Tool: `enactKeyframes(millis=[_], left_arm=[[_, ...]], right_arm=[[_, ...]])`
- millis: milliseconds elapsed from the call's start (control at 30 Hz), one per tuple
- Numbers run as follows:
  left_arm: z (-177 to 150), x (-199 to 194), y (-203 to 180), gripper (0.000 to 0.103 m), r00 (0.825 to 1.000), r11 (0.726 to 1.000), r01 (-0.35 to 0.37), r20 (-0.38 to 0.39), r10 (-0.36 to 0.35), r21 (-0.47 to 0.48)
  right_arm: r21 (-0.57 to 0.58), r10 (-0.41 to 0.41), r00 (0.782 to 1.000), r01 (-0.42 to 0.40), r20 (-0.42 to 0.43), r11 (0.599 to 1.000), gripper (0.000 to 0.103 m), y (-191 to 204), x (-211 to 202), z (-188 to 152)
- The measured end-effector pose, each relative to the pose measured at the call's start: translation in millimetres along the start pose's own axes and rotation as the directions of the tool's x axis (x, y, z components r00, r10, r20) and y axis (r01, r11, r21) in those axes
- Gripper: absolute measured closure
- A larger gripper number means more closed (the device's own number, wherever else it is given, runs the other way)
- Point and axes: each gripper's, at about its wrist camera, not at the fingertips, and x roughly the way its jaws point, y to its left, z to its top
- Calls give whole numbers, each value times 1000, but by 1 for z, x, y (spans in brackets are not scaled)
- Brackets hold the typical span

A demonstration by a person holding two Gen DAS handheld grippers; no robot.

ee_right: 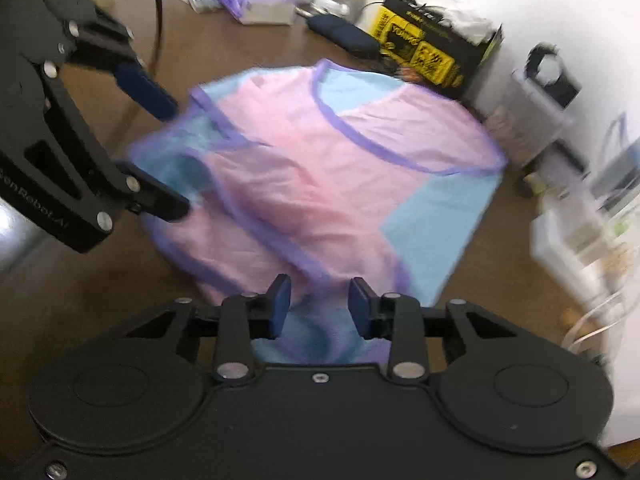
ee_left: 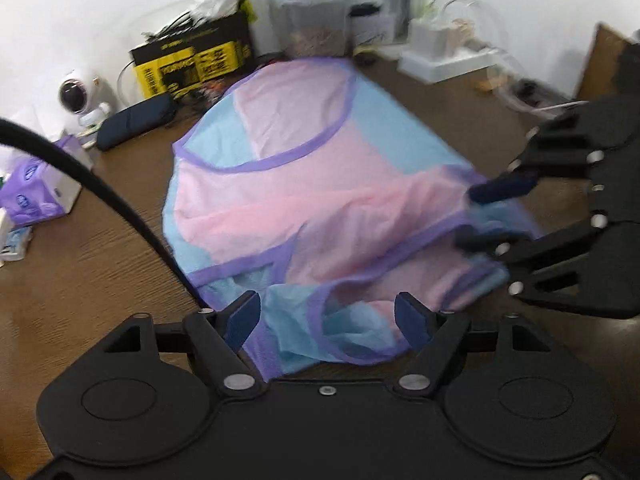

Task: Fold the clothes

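Folding the vest [ee_left: 320, 184] at mid-table [ee_left: 80, 264] goes best if the near hem is laid flat before withdrawing. Left gripper [ee_left: 327, 320] spread wide and right gripper [ee_right: 319, 306] part-spread both straddle loose cloth, pinching nothing. Yellow box [ee_left: 192, 64], pouch [ee_left: 136, 120] and tissues [ee_left: 36, 196] crowd the far edge.

One pink and blue garment [ee_left: 304, 184] lies on one brown table [ee_left: 80, 264]. Two black grippers, the left gripper [ee_left: 328, 320] and the right gripper [ee_right: 318, 306]. One yellow box [ee_left: 192, 64], one tissue pack [ee_left: 36, 192], one small white camera [ee_left: 78, 100].
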Motion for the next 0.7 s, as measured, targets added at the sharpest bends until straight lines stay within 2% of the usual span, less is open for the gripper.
enactKeyframes(millis=[33,67,100,133,167,233,300,433,467,500,533,567,633,700], left_arm=[[3,2,2,30,1000,1000,-22,-5,22,-14],[6,2,3,31,999,999,-40,-6,40,-19],[8,3,3,31,999,999,-53,-6,53,-10],[8,4,1,33,998,998,-60,-4,60,7],[7,4,-1,37,998,998,-59,-2,60,36],[4,1,-10,37,999,994,-45,1,45,100],[-1,-2,-23,37,1000,981,-20,10,19,193],[-11,0,-41,37,999,949,1,30,-11,315],[-11,3,-43,40,1000,945,8,23,-17,327],[-11,6,-44,43,1000,946,15,15,-20,325],[-10,10,-44,53,999,949,32,0,-33,315],[-8,13,-42,70,999,952,46,-8,-45,303],[-6,17,-38,92,998,958,63,-15,-61,280],[-2,21,-31,96,997,965,73,-30,-67,253]], right_arm=[[-26,-14,1000,14,-10,1000,66,3,4,1],[-45,-32,999,32,-14,998,75,6,7,1],[-55,-50,999,49,-18,997,88,8,8,0],[-61,-66,998,65,-23,996,93,8,10,0],[-55,-78,997,76,-30,996,95,7,9,-2],[-40,-87,996,86,-32,995,98,6,2,-3],[0,-86,996,86,-24,996,98,-2,-9,-6],[47,-85,996,85,-4,995,98,-10,-22,-6],[53,-76,997,76,4,996,98,-11,-25,-5],[58,-66,998,65,13,996,98,-12,-28,-3],[57,-62,998,61,17,997,98,-12,-31,-3],[47,-59,998,58,24,997,98,-12,-33,-3],[46,-57,998,55,28,997,98,-11,-35,-2],[49,-59,998,58,20,997,95,-11,-34,-3]])
